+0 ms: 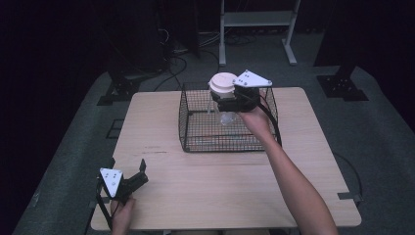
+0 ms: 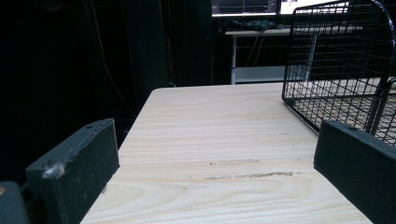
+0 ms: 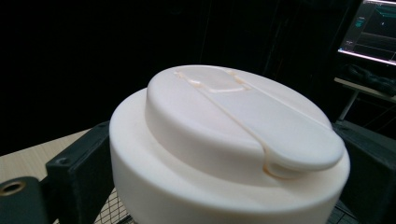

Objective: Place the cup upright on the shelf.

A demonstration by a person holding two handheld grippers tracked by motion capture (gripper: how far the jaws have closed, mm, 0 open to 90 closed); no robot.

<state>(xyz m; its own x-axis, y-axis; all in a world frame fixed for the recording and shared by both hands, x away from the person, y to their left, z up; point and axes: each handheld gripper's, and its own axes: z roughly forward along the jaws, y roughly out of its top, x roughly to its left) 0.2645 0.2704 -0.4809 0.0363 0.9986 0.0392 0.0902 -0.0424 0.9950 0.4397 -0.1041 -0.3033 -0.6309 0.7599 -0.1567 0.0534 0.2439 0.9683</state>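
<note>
Right gripper (image 1: 226,96) clamps a cream-lidded, seemingly clear bottle (image 1: 222,84) above the wire basket (image 1: 193,127); left gripper (image 1: 131,177), jaws spread, sits well apart from it.

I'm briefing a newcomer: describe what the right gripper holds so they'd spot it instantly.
Find the black wire basket on the pale wooden table. Above its far side, the right gripper clamps a clear bottle with a cream round lid, the only pale rounded thing there.
</note>
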